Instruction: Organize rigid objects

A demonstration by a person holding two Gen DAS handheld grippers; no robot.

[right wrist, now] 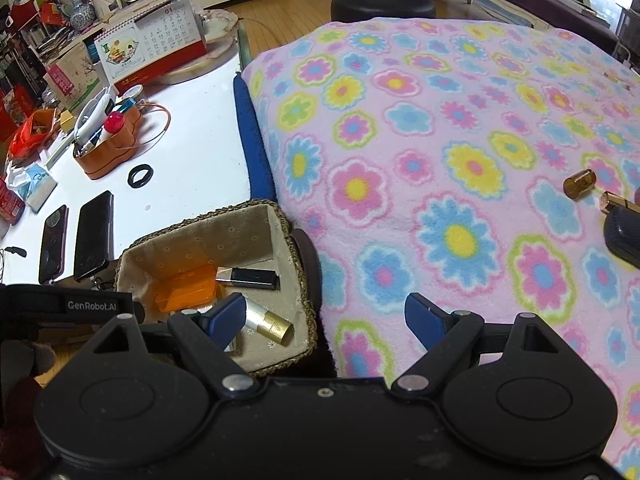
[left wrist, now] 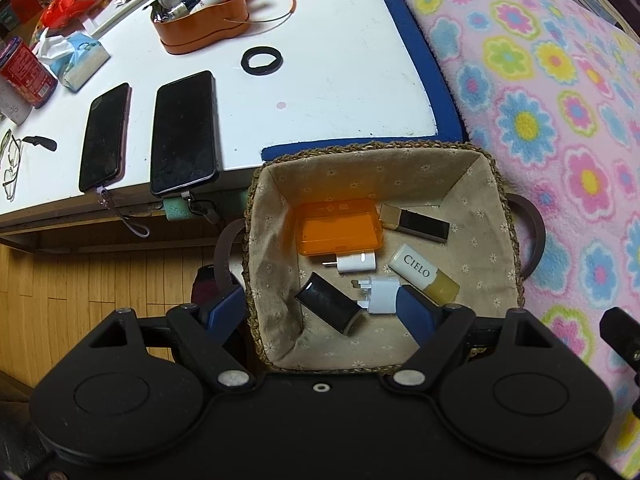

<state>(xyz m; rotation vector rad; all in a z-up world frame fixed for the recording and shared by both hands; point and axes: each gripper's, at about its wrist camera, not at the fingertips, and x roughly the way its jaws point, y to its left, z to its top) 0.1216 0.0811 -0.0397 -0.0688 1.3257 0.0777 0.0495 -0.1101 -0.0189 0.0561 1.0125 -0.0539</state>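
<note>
Six small rigid things already lie in the lined basket (left wrist: 486, 200) directly ahead of our left tool (left wrist: 320, 308), and we judge it is the collecting place: an orange case (left wrist: 340, 230) at the far side, a black-and-gold tube (left wrist: 416, 224) to its right, a white adapter (left wrist: 356, 262), a labelled vial (left wrist: 424, 276), a white plug (left wrist: 380, 294) and a dark cylinder (left wrist: 328, 306) nearest us. We hold the left tool wide open and empty; its right finger sits over the basket just beside the plug, though we cannot tell if they touch, and its left finger hangs outside the rim.

Our right tool (right wrist: 324, 316) is equally wide open and grips nothing, its left finger above the basket's near corner, its right finger over the flowered blanket (right wrist: 400, 120). Far to its right on that blanket lie an amber bottle (right wrist: 579, 184), a gold-tipped tube (right wrist: 612, 201) and a dark case (right wrist: 624, 236), likely the pieces not yet gathered. Phones rest on the white surface (left wrist: 340, 80) ahead and left.
</note>
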